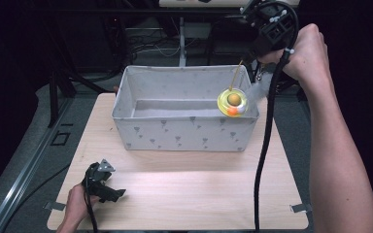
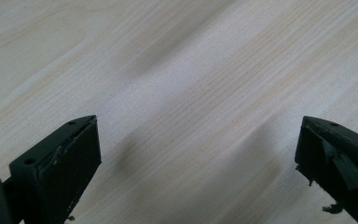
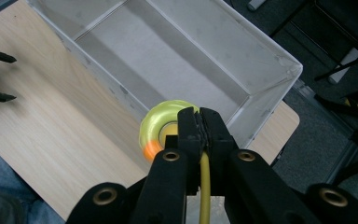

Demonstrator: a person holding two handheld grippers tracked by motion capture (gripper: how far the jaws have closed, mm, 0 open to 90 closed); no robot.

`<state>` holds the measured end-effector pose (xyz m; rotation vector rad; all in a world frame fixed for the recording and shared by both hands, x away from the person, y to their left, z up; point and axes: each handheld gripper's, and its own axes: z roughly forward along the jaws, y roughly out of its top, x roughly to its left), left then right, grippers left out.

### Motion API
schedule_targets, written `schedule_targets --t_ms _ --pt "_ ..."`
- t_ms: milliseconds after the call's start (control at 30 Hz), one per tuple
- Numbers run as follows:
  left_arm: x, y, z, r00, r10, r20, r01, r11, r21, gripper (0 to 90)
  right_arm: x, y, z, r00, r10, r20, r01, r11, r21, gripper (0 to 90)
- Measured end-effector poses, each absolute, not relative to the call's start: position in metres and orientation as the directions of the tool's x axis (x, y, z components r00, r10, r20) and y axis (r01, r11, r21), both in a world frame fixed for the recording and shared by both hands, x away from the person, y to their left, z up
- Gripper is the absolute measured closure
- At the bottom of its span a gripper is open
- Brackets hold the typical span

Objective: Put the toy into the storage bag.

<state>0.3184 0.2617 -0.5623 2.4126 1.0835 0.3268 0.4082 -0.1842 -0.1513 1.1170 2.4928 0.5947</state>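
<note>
Two grippers are in play over a pale wooden tabletop (image 1: 184,194). The right gripper (image 3: 199,122), raised at the far right corner, has its fingers (image 3: 189,135) pressed together on the thin yellow stick (image 3: 204,186) of a toy: a yellow ring toy (image 1: 233,101) with a brown ball at its centre and an orange and a whitish bead at its lower edge. In the high view the toy hangs on its stick over the right end of a grey fabric bin (image 1: 141,128), just above the front right corner of the rim. In the right gripper view the ring looks blurred and sits over the bin's near wall, partly hidden behind the closed fingers.

The bin stands at the far half of the tabletop, open at the top, its walls printed with small dark marks. Its rim lies directly beneath the toy.

The left gripper (image 1: 102,184) rests low at the near left of the tabletop, well apart from the bin and the toy, with a grey three-cornered plate on top. In the left gripper view its fingers (image 2: 67,163) stand wide apart with bare wood grain between them.

A thick black cable (image 1: 264,145) trails down from the right gripper across the right side of the tabletop, passing beside the bin's right end. Beyond the tabletop lie a dark floor, metal stand legs and loose cables.
</note>
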Motion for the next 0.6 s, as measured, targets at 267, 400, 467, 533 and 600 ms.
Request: schedule_targets --t_ms 267,400,467,533,600 --pt "0.318 0.262 -0.562 0.661 0.75 0.026 0.637 -0.58 0.508 0.4 0.42 -0.182 -0.151 -0.611 0.777 -0.15 0.631 0.592 0.501 88.5" --pt "0.318 0.262 -0.562 0.66 0.751 0.027 0.638 -0.579 0.508 0.4 0.426 -0.182 -0.153 -0.604 0.783 -0.15 0.639 0.588 0.496 88.5" --pt "0.318 0.262 -0.562 0.659 0.752 0.024 0.638 -0.575 0.512 0.4 0.43 -0.184 -0.155 -0.599 0.788 -0.147 0.644 0.582 0.497 88.5" --pt "0.318 0.263 -0.562 0.658 0.753 0.025 0.638 -0.575 0.512 0.4 0.433 -0.186 -0.156 -0.594 0.792 -0.143 0.648 0.575 0.5 88.5" --pt "0.318 0.263 -0.562 0.655 0.755 0.024 0.64 -0.572 0.513 0.4 0.437 -0.187 -0.158 -0.588 0.796 -0.144 0.651 0.571 0.5 88.5"
